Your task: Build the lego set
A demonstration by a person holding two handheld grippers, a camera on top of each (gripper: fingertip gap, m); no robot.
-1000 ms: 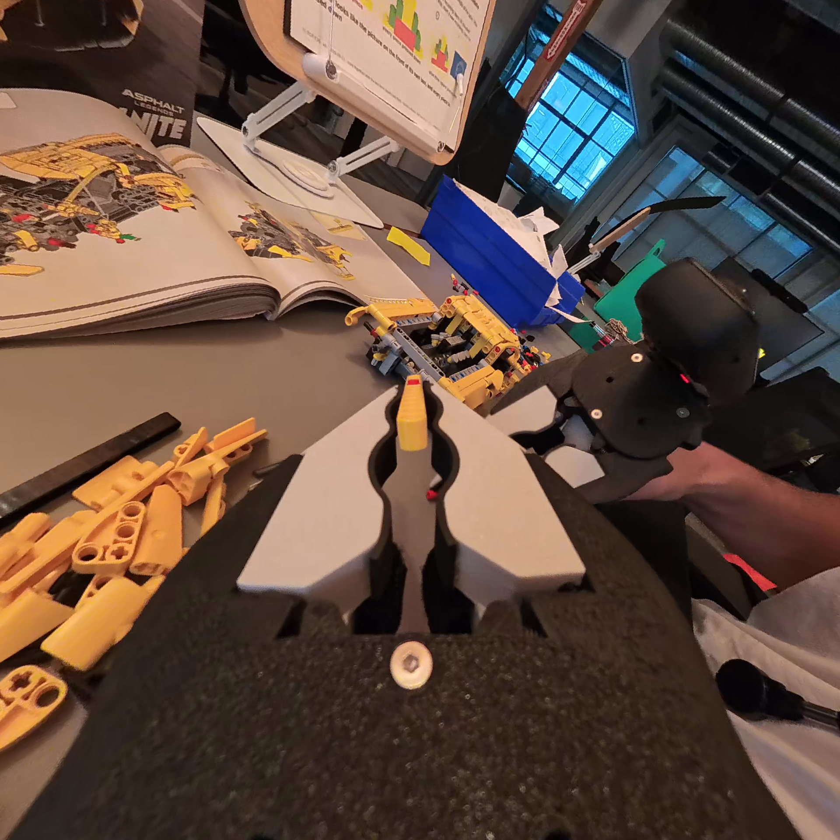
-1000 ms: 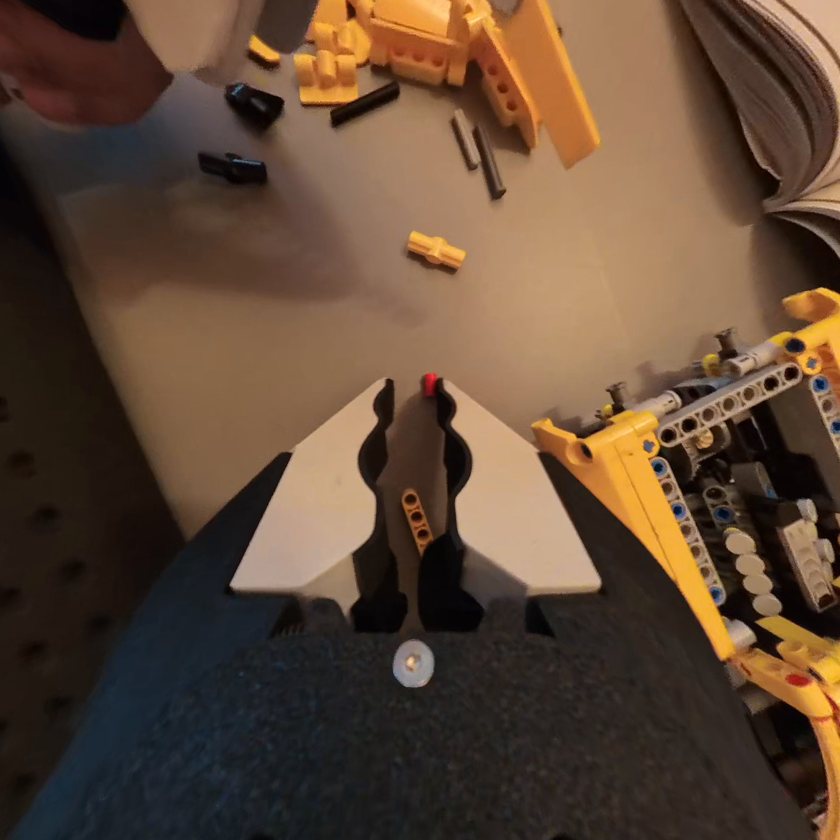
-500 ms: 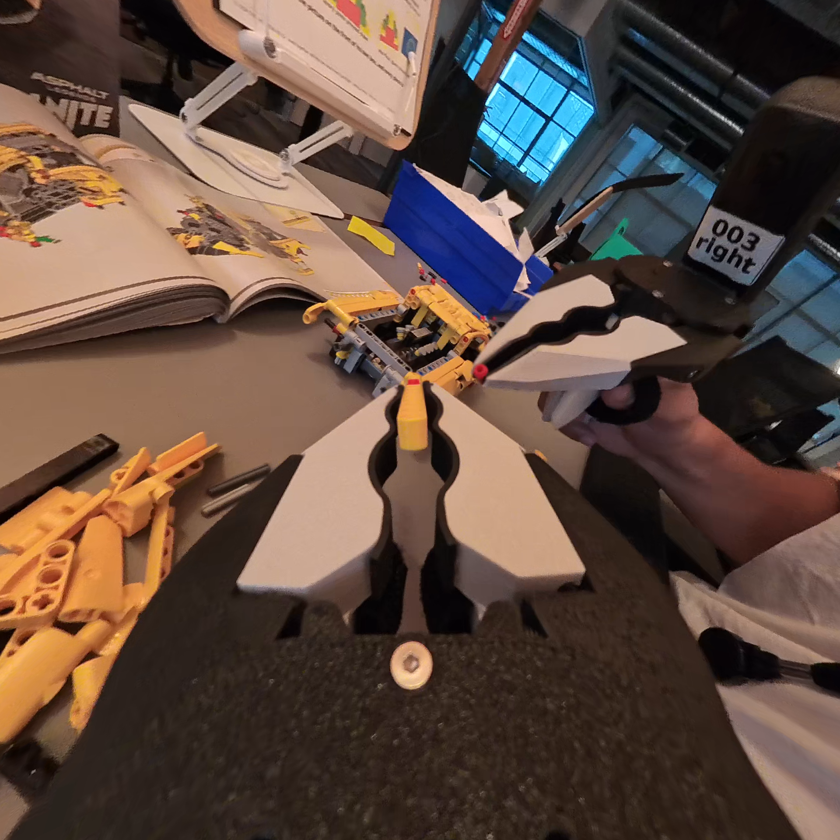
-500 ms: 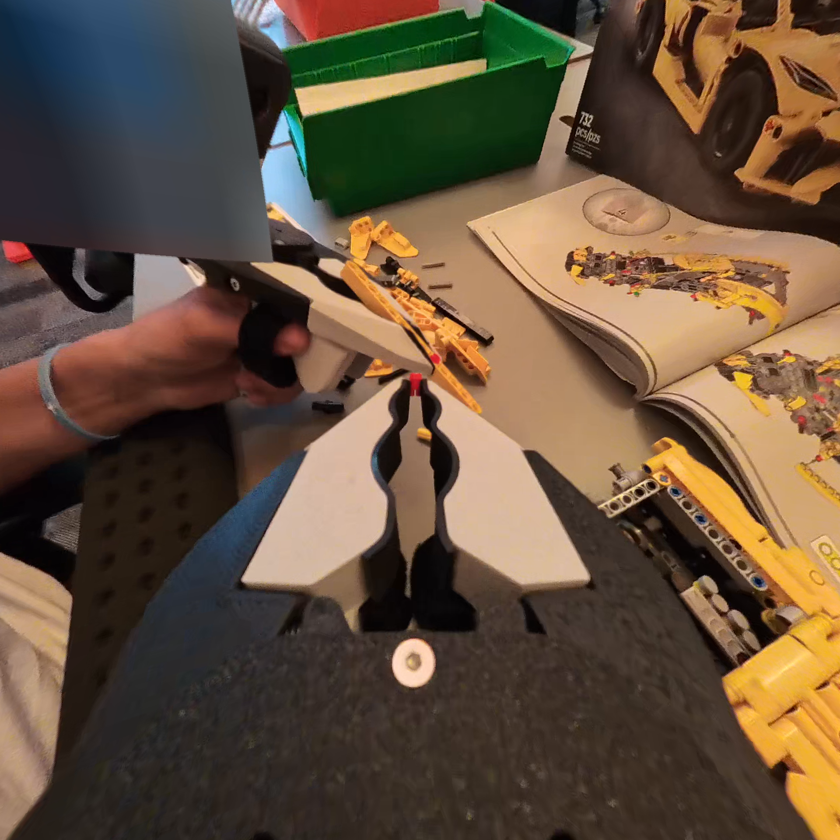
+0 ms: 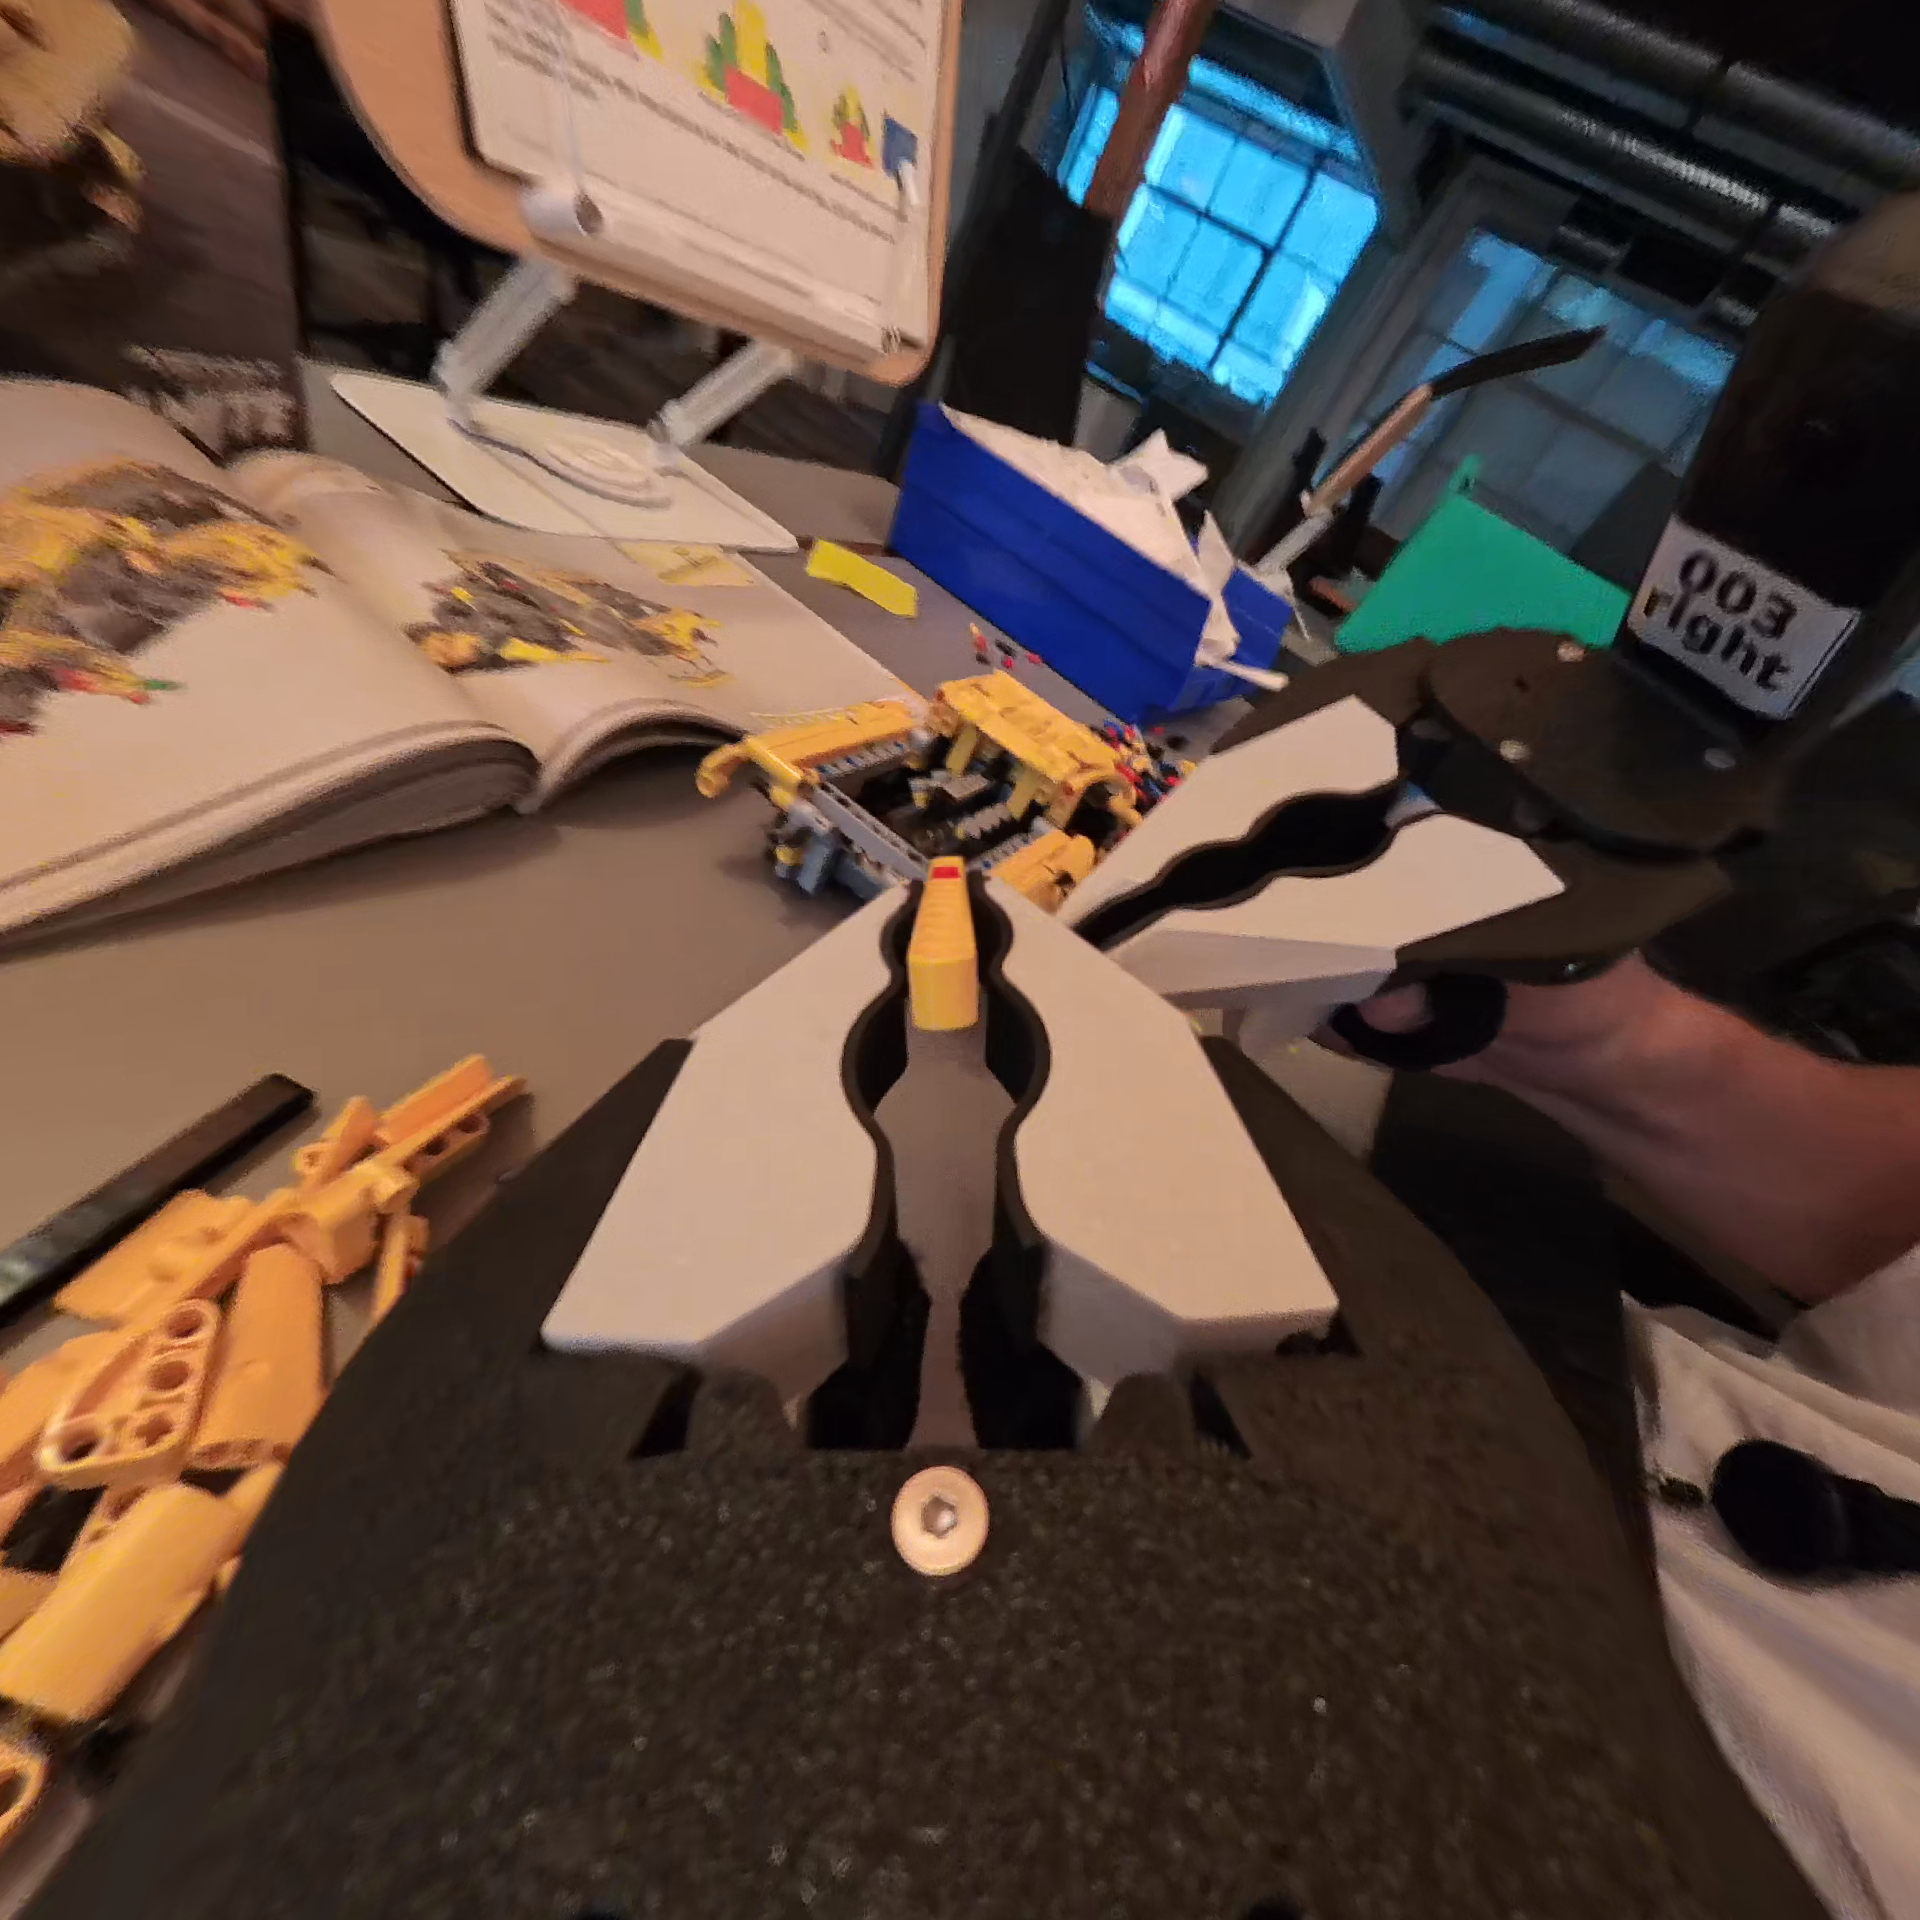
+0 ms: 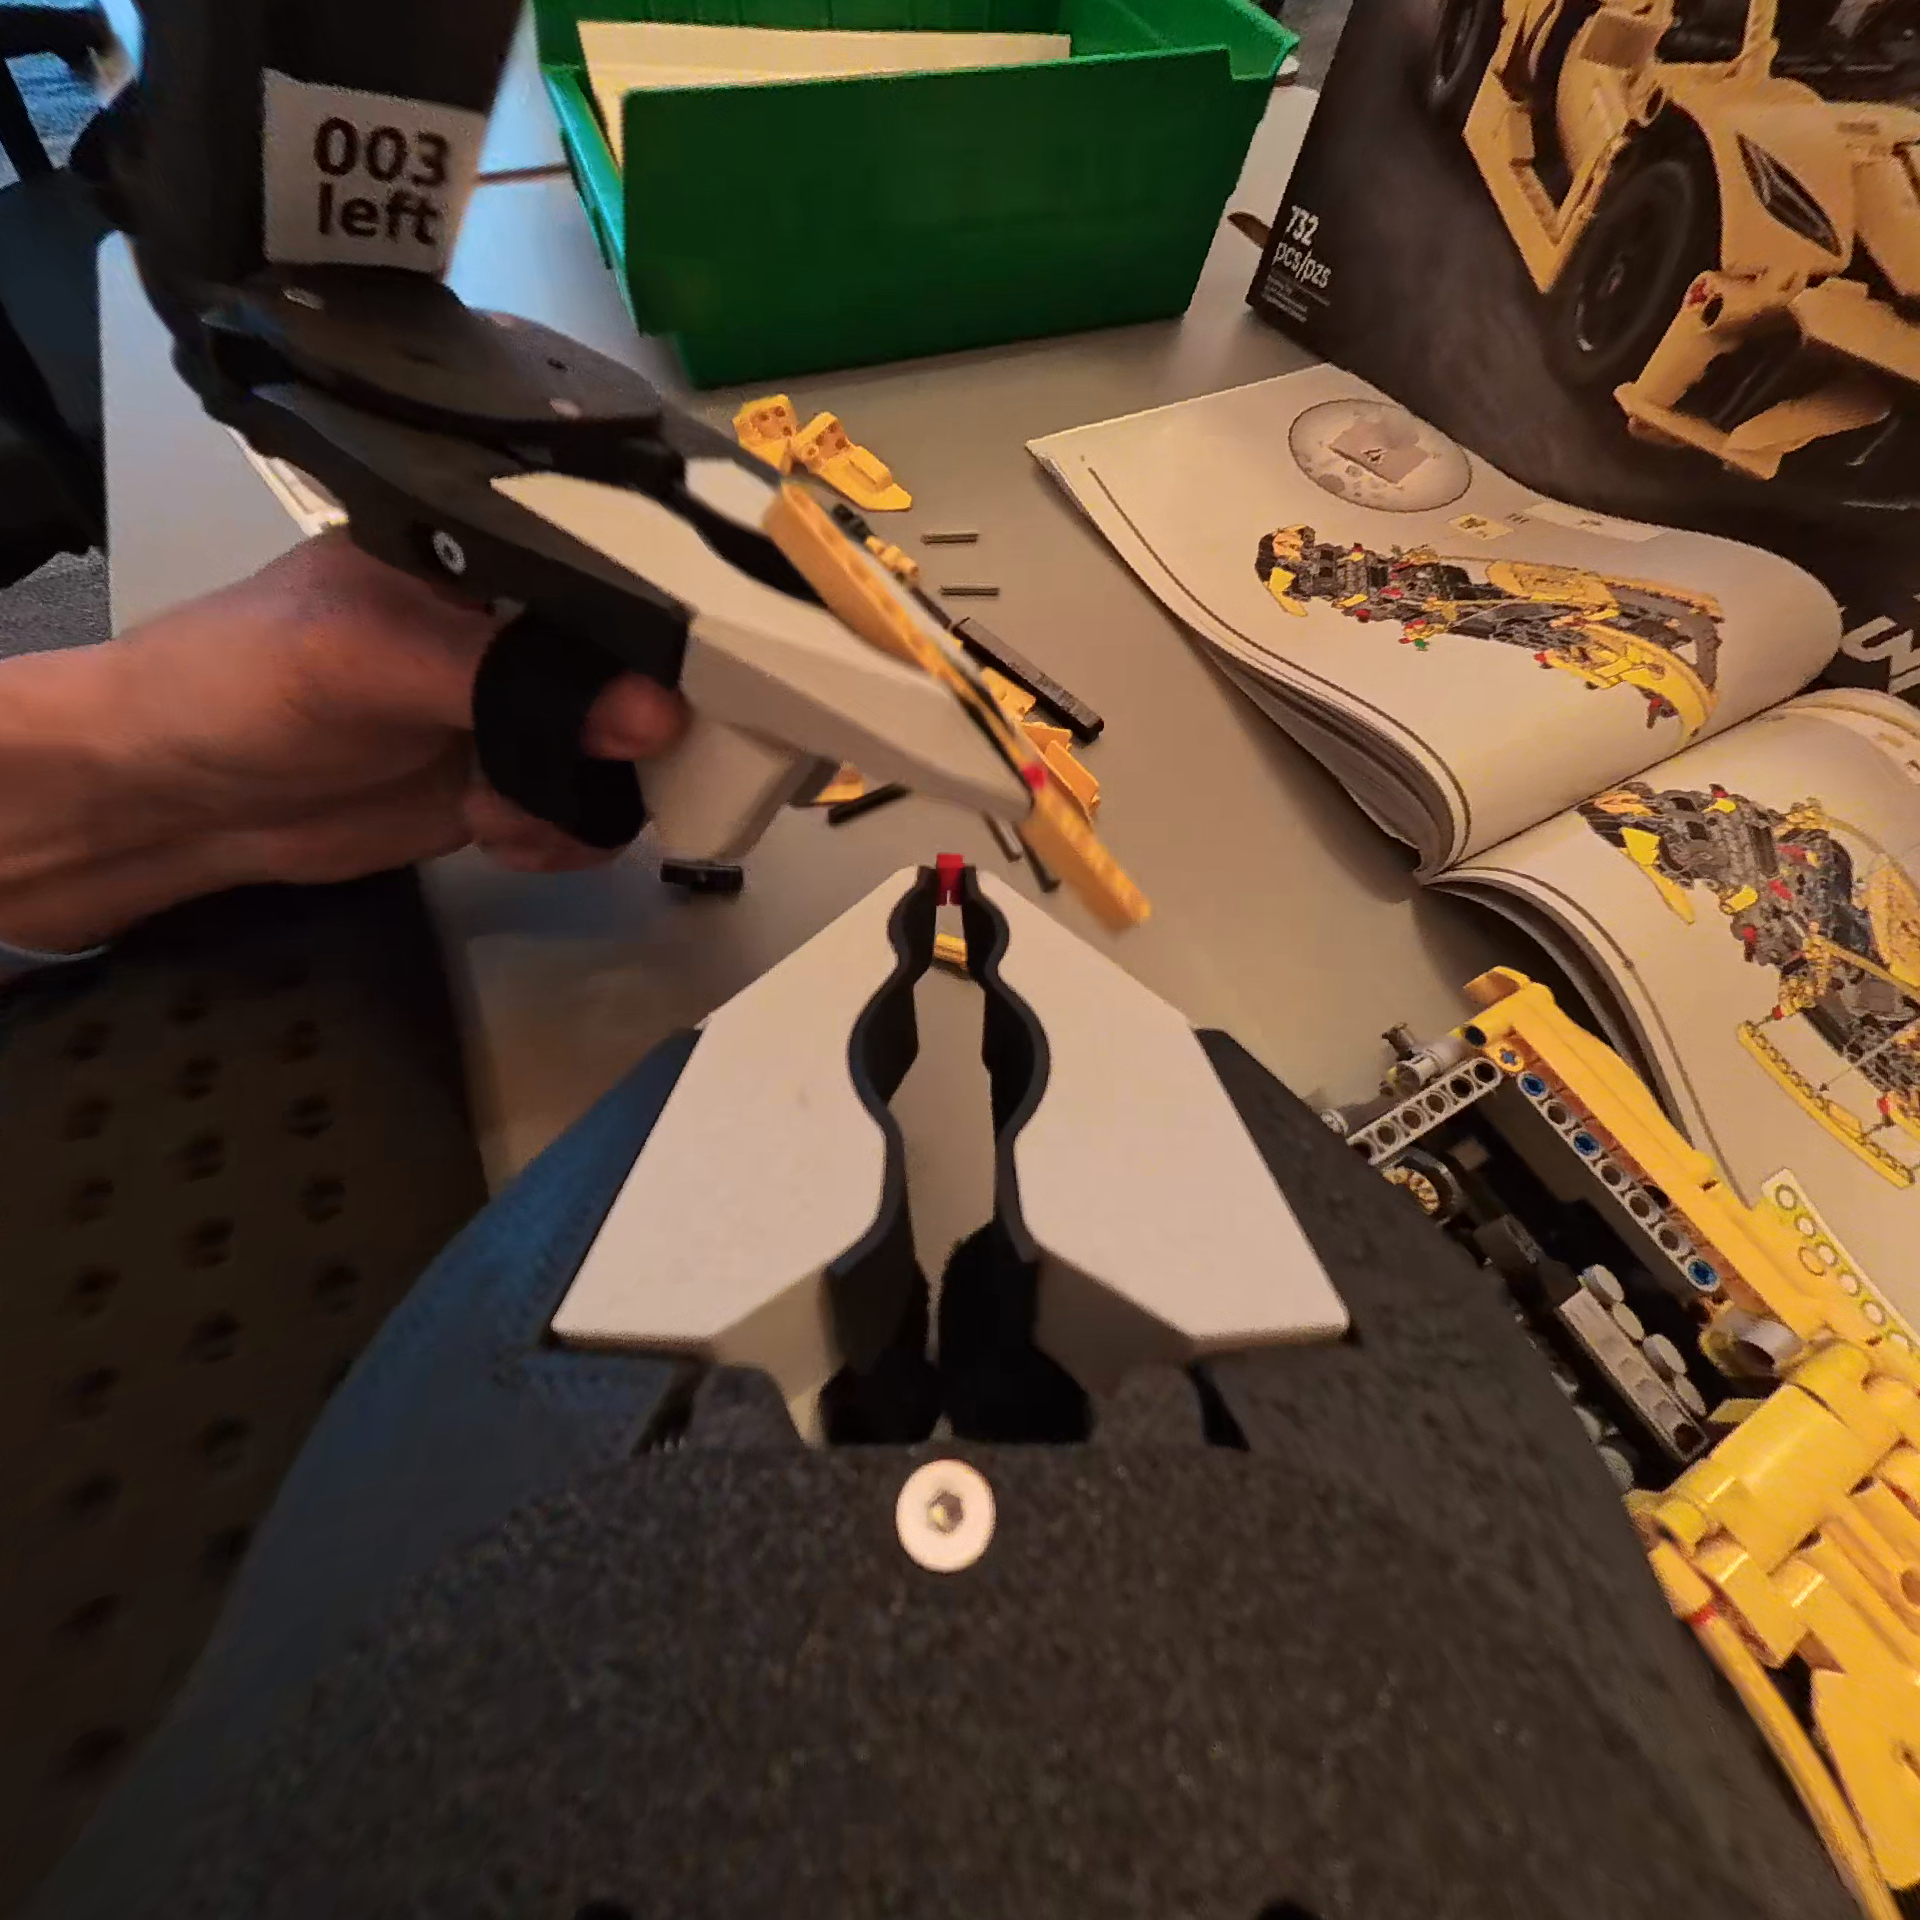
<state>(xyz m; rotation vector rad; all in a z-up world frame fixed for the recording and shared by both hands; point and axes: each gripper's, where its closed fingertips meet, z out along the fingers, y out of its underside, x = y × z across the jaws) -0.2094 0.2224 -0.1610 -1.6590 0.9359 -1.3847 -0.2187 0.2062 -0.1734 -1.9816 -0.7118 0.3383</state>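
Grippers meet mid-air: left gripper (image 5: pixel 943 896) clamps a yellow beam (image 5: pixel 942 961), right gripper (image 6: pixel 945 883) pinches a red pin (image 6: pixel 947 876).

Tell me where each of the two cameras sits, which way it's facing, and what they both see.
Left wrist view: on the left tongs, which grip a yellow beam; faces the half-built model, the blue bin and the right hand.
Right wrist view: on the right tongs, which pinch a red pin; faces the green bin and the left hand.
Shared: model, open booklet, each other's tongs.
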